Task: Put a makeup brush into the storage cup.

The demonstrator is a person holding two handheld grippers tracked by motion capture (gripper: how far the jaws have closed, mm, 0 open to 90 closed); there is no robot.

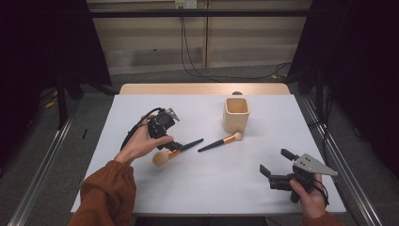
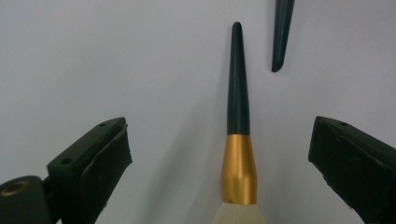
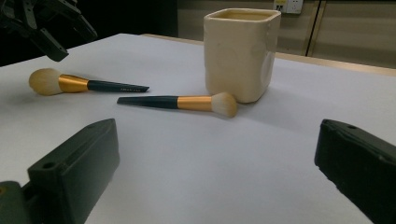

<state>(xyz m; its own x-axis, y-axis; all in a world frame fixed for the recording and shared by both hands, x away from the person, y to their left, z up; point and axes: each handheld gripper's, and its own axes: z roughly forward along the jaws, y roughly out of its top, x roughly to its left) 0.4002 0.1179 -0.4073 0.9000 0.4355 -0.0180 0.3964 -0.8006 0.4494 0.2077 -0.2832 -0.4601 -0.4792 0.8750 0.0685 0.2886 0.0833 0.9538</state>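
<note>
Left gripper [image 1: 173, 143], jaws spread wide, poised directly over the large brush [image 1: 175, 152], whose gold ferrule [image 2: 239, 169] lies between the jaws without contact. The brush lies flat on the white table [image 1: 155, 188], bristle head toward 8 o'clock. A smaller brush [image 1: 220, 141] lies just beside it at 3 o'clock, bristles touching the cream cup [image 1: 235, 114]. Right gripper [image 1: 277, 164], jaws spread and empty, at 5 o'clock of the table

A white-topped wooden table [image 1: 141, 188] stands on a grey carpet floor [image 1: 47, 141]. Behind it is a beige panelled wall [image 1: 150, 37] with black cables [image 1: 188, 56] hanging down. The sides are dark.
</note>
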